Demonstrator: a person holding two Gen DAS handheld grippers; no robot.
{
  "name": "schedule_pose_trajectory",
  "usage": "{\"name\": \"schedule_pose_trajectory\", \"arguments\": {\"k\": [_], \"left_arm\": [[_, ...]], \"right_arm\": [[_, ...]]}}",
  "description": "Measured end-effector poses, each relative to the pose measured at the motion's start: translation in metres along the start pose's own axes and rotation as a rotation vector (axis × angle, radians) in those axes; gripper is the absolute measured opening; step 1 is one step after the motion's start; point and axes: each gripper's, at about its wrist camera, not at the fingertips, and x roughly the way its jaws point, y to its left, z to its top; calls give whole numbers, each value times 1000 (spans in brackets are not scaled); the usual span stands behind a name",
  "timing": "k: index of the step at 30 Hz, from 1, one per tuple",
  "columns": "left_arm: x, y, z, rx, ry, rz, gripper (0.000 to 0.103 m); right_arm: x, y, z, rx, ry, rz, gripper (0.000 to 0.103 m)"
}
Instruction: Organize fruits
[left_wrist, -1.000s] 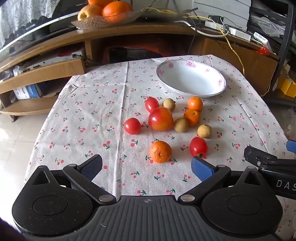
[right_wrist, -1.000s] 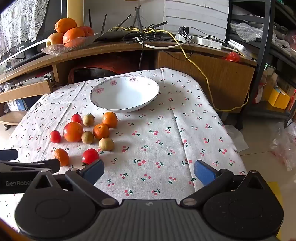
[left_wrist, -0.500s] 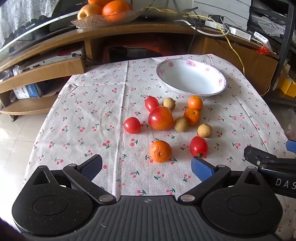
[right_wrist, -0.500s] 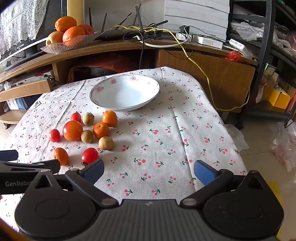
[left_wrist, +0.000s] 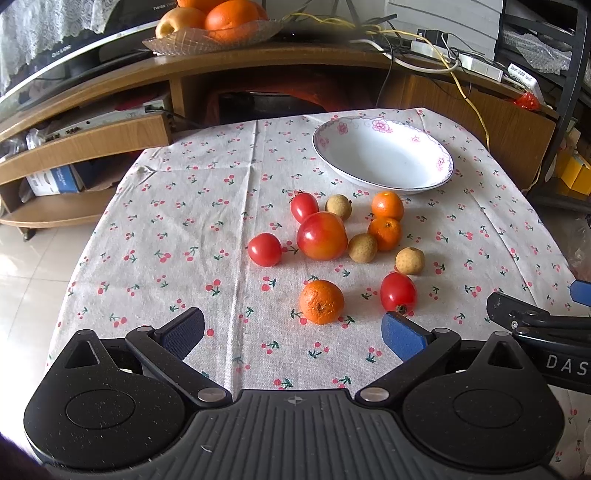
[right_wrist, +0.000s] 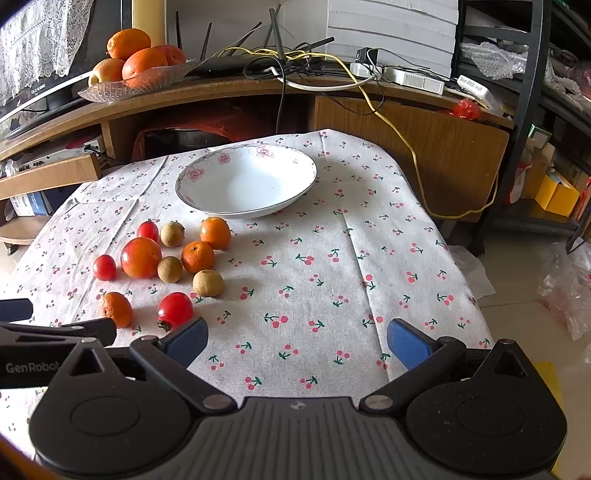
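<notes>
The left gripper (left_wrist: 293, 332) is hovering with its blue-padded fingers (left_wrist: 400, 334) spread wide, gripping nothing and touching nothing. Just past its right pad a small red cherry tomato (left_wrist: 398, 291) is lying on the cloth, and between the pads, a little farther out, a dimpled orange mandarin (left_wrist: 321, 301) is sitting alone.

The right gripper (right_wrist: 297, 338) is likewise holding its blue-padded fingers (right_wrist: 406, 343) wide apart and empty, over a bare stretch of the white cherry-print tablecloth (right_wrist: 332, 258) covering the bench. Its left pad is lying just beside that same cherry tomato (right_wrist: 174, 309). Each gripper's black body is showing at the edge of the other's view.

Beyond the near fruits the rest are clustering in the middle of the bench: a large red-and-yellow round fruit (left_wrist: 322, 235), with a second cherry tomato (left_wrist: 264, 249) apart on its left and a third (left_wrist: 304, 206) touching its far side; three tan longans (left_wrist: 362, 248), one beside the big fruit, one farther back, one off to the right; and two more small mandarins (left_wrist: 385, 232) sitting one behind the other, close together.

Past them a white shallow porcelain bowl with pink flowers on its rim (left_wrist: 439, 162) is standing empty near the bench's far edge. Behind the bench, a glass dish of oranges and an apple (right_wrist: 122, 86) is resting on a wooden shelf unit (right_wrist: 424, 140).
</notes>
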Motion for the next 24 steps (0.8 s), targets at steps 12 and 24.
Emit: {"name": "schedule_pose_trajectory", "arguments": {"k": [12, 24], "left_arm": [[0, -1, 1, -2, 9, 3, 103], [1, -1, 1, 1, 20, 7, 103]], "right_arm": [[2, -1, 0, -1, 15, -13, 103], [0, 1, 0, 8, 21, 20, 103]]}}
